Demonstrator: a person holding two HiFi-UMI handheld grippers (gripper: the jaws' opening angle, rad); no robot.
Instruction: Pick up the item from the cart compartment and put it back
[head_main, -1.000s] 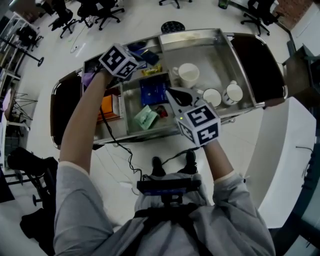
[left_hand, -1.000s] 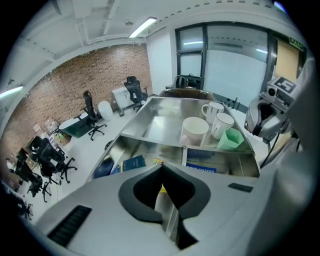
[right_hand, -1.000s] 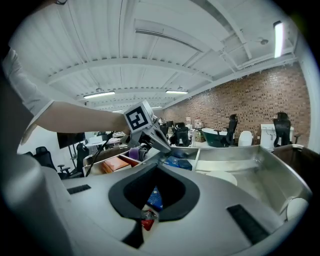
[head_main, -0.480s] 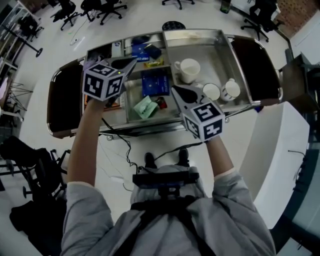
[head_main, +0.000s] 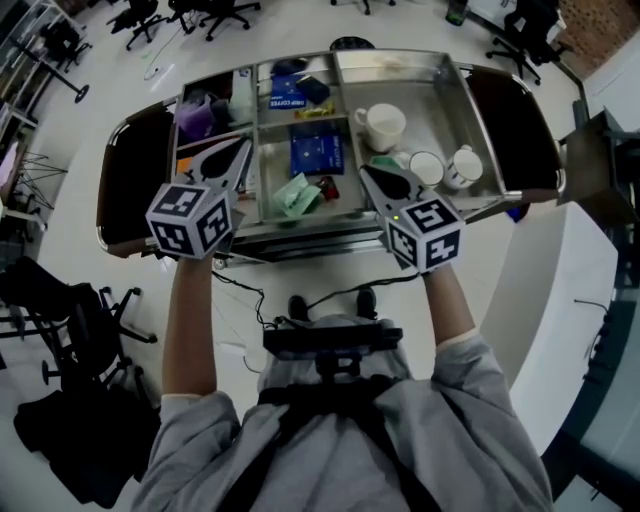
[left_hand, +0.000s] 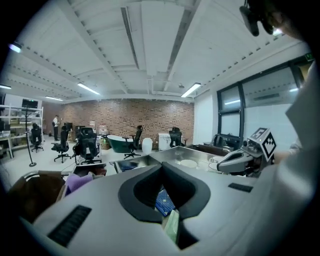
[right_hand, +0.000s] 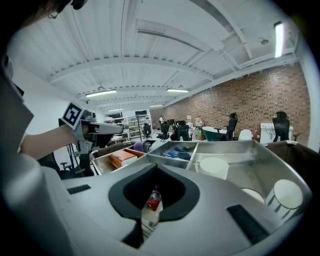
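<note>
Left gripper (head_main: 241, 150) and right gripper (head_main: 368, 173) both closed, empty, over the cart's (head_main: 400, 56) near edge — pick likely not begun. Next: open one and lower it onto an item, perhaps the green packet (head_main: 293, 195).
</note>
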